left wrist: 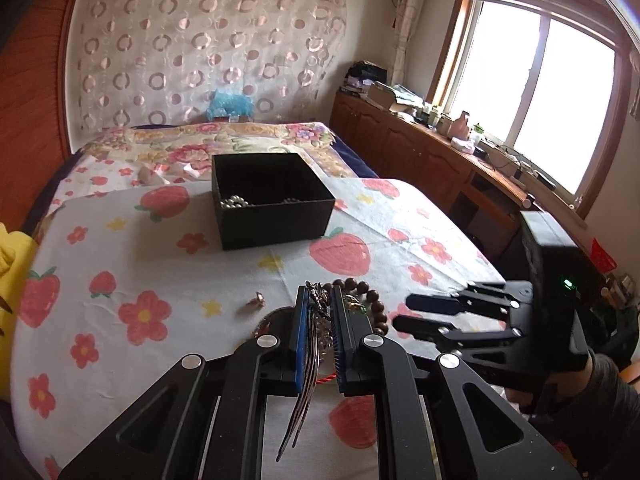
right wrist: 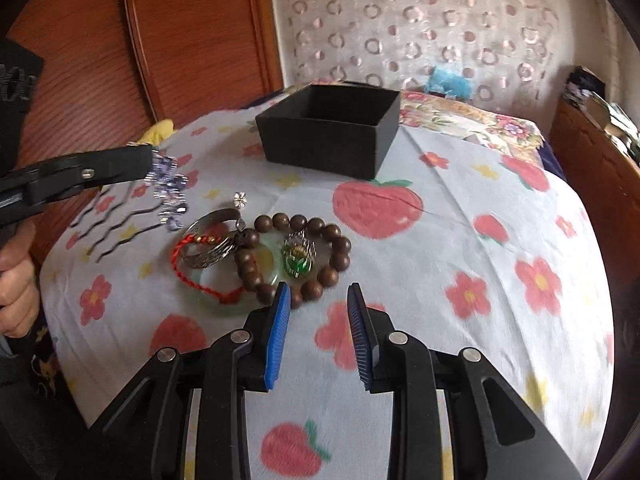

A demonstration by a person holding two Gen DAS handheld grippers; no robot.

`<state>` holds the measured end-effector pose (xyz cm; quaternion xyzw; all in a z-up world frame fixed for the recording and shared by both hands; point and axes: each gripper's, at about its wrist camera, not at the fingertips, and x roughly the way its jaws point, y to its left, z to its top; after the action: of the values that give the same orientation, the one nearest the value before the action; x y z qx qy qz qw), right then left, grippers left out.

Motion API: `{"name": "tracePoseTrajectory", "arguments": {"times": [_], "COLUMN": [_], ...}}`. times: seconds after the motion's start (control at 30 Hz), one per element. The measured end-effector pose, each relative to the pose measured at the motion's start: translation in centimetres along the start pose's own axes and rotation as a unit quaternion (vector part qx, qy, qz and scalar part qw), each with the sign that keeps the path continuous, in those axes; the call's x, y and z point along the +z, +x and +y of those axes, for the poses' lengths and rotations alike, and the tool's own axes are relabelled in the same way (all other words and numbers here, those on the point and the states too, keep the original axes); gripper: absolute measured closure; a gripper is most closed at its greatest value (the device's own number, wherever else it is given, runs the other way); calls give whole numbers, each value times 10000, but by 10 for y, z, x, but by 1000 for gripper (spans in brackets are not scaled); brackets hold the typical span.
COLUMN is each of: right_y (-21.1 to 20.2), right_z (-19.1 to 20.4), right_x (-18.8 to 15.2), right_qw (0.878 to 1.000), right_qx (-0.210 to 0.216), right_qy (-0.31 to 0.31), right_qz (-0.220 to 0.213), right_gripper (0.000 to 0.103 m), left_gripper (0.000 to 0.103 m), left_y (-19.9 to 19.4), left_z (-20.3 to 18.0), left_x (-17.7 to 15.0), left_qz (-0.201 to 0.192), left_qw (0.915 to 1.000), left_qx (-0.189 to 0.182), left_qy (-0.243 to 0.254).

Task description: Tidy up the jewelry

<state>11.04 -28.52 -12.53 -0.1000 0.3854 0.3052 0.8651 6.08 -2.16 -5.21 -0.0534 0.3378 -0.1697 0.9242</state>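
My left gripper point(left wrist: 319, 300) is shut on a hair comb point(left wrist: 310, 360) with a purple crystal flower top point(right wrist: 170, 194) and dark wavy prongs, held above the cloth. In the right wrist view it hangs from the left gripper point(right wrist: 150, 166). Below lie a brown bead bracelet point(right wrist: 296, 252), a green pendant point(right wrist: 298, 258), a jade bangle point(right wrist: 224, 300) with red cord, a silver bangle point(right wrist: 212, 240) and a small flower earring point(right wrist: 241, 199). The black box point(left wrist: 272, 200) stands farther back with silver beads point(left wrist: 234, 202) inside. My right gripper point(right wrist: 319, 300) is open and empty, just short of the bracelet.
A strawberry-and-flower cloth point(left wrist: 120, 264) covers the round table. A bed with floral bedding point(left wrist: 208, 144) lies behind. A wooden cabinet point(left wrist: 420, 148) with clutter runs under the window at the right. A yellow item point(left wrist: 12, 264) sits at the left edge.
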Motion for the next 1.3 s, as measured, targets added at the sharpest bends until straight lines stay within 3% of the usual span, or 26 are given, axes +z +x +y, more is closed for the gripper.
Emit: {"name": "tracePoseTrajectory", "arguments": {"times": [0.2, 0.33, 0.8, 1.3], "right_y": [17, 26, 47, -28], "right_z": [-7, -9, -9, 6], "right_x": [22, 32, 33, 81], "right_qw": [10000, 9999, 9986, 9970], "right_qx": [-50, -118, -52, -24], "right_qy": [1, -47, -212, -375], "right_qz": [22, 89, 473, -679], "right_gripper": [72, 81, 88, 88], "left_gripper": [93, 93, 93, 93], "left_y": [-3, -4, -5, 12], "left_z": [5, 8, 20, 29], "left_x": [1, 1, 10, 44], "left_qz": [-84, -104, -136, -149], "left_qw": [9999, 9999, 9998, 9990], "left_qx": [87, 109, 155, 357], "left_qy": [3, 0, -36, 209]}}
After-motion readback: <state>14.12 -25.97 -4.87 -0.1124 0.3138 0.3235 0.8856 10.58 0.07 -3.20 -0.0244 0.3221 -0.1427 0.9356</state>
